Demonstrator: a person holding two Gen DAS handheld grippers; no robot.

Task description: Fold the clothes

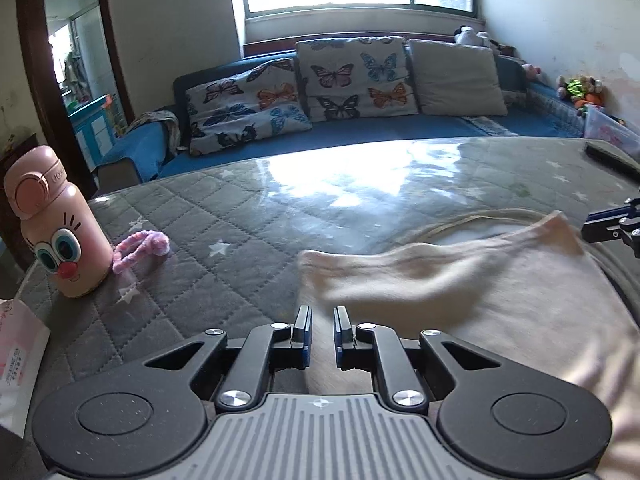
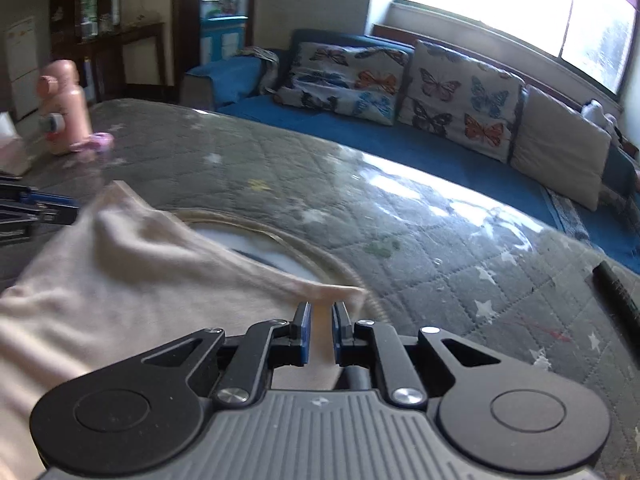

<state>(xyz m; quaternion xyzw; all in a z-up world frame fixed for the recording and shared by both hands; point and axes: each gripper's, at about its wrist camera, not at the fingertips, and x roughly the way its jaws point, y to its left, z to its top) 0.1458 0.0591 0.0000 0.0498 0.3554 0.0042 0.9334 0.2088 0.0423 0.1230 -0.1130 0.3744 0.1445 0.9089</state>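
Observation:
A pale beige garment (image 1: 460, 280) lies on the grey quilted table (image 1: 240, 216), its upper edge raised in a ridge and the neckline open behind it. My left gripper (image 1: 322, 320) is shut on the garment's left part, with cloth showing between its blue pads. In the right wrist view the garment (image 2: 120, 272) fills the lower left. My right gripper (image 2: 321, 316) is shut on its right corner, and fabric passes between the fingers. Each gripper shows at the edge of the other's view: the right gripper (image 1: 612, 228) and the left gripper (image 2: 36, 208).
A pink cartoon-faced bottle (image 1: 56, 224) and a pink fuzzy loop (image 1: 140, 248) stand at the table's left. A white bag (image 1: 16, 360) sits at the near left edge. A dark flat object (image 2: 620, 296) lies at the right. A blue sofa (image 1: 360, 128) with cushions runs behind.

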